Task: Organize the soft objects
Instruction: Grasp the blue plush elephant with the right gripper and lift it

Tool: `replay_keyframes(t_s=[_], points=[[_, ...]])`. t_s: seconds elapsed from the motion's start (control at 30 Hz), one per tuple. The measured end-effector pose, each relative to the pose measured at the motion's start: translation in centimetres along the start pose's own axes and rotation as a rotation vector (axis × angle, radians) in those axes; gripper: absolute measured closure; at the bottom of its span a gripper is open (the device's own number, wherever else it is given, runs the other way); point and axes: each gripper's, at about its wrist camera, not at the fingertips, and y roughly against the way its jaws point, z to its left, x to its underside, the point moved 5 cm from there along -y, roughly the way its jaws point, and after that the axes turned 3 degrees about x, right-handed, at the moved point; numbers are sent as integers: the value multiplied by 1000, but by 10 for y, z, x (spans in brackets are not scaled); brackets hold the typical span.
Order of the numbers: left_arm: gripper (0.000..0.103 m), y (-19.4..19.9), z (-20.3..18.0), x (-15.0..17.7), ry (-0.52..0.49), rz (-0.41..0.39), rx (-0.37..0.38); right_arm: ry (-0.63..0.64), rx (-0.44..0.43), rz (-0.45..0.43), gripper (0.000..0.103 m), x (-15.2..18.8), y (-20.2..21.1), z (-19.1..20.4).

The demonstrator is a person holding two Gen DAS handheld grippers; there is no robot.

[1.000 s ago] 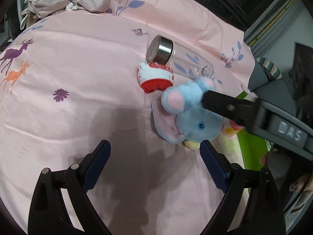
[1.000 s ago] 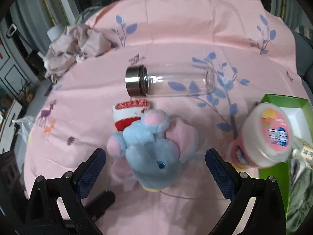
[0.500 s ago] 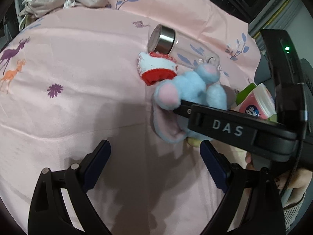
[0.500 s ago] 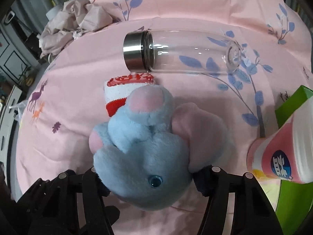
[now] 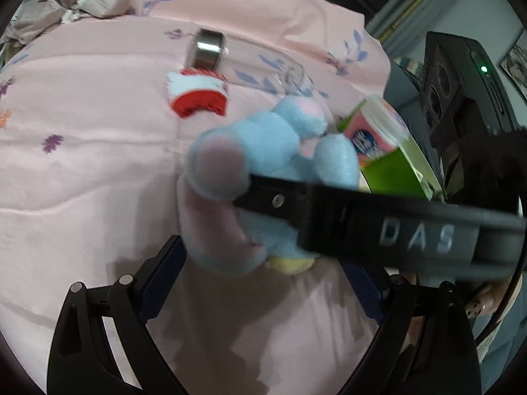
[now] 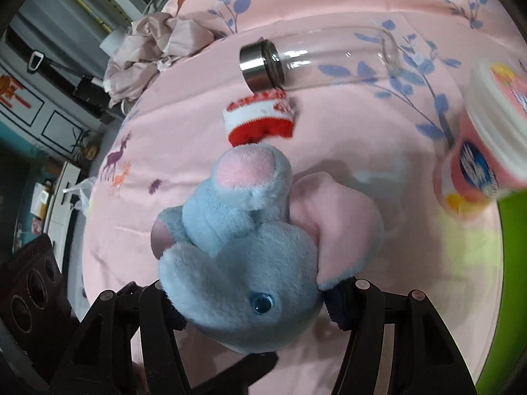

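My right gripper is shut on a blue plush elephant with pink ears and holds it lifted above the pink bedsheet. The elephant also shows in the left wrist view, with the right gripper's black arm across it. A red and white sock lies on the sheet behind it; it also shows in the left wrist view. My left gripper is open and empty, low over the sheet just in front of the elephant.
A clear bottle with a steel cap lies beyond the sock. A pink tub leans on a green box at the right. Crumpled beige cloth lies at the far left of the bed.
My right gripper closed on the elephant and lifted it off the sheet toward the left gripper. The left gripper stayed open and shifted slightly.
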Motion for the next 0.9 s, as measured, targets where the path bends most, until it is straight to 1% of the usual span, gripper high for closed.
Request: replay_keyframes(t_s=[0.1, 0.17, 0.23, 0.33, 0.53, 0.63, 0.77, 0.9], points=[[12, -8, -6, 6, 0, 27, 28, -16, -5, 7, 39, 12, -1, -4], [19, -14, -10, 9, -16, 44, 41, -44, -17, 13, 39, 17, -3, -10], [36, -18, -16, 12, -14, 57, 77, -70, -36, 16, 39, 20, -6, -16], [40, -13, -25, 11, -47, 20, 90, -84, -40, 1, 39, 20, -1, -16], [41, 12, -47, -2, -118, -82, 104, -65, -72, -98, 39, 12, 32, -8], [41, 20, -63, -9, -151, -129, 105, -51, -61, -164, 39, 8, 53, -6], [42, 27, -85, -16, -181, -179, 106, -55, -71, -230, 39, 4, 78, -13], [43, 39, -102, -14, -216, -221, 107, -61, -83, -288, 39, 2, 100, -22]])
